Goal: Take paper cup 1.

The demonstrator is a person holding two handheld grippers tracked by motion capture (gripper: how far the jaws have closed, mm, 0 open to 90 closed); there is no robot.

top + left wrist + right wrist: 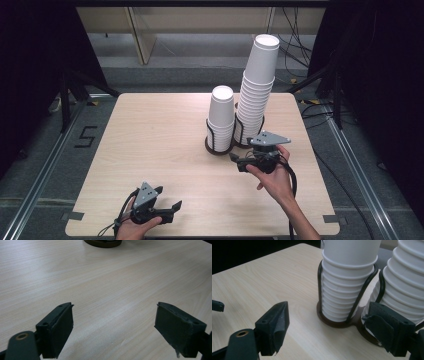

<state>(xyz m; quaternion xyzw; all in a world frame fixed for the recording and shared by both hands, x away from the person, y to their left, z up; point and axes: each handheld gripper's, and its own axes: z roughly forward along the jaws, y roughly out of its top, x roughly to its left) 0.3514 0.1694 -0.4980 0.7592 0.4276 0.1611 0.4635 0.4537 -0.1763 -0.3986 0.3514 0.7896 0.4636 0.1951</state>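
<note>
two stacks of white paper cups stand side by side toward the far right of the light wooden table (150, 145), each in its own dark wire holder on a round base. the shorter stack (221, 116) sits on the left, the taller stack (256, 87) just beside it on the right, leaning slightly to the right at its top; the single cups are too many and too tightly nested to count surely. two hand-held grippers are in play, one per hand. the right gripper (239, 162) hangs just in front of the holders, its jaws spread wide and gripping nothing. the left gripper (172, 211) is near the table's front edge, well apart from the cups, jaws likewise parted with only bare wood between them. the high view gives the full height of both stacks and the person's hands and forearms coming in from below. the right gripper view brings the shorter stack's holder (358, 297) close, its wire loops rising from the brown base, with the taller stack (404, 287) at the right edge behind one jaw, so the stacked rims read clearly there. the left gripper view shows mostly table grain, plus a sliver of a holder base (103, 243) at its top edge.
</note>
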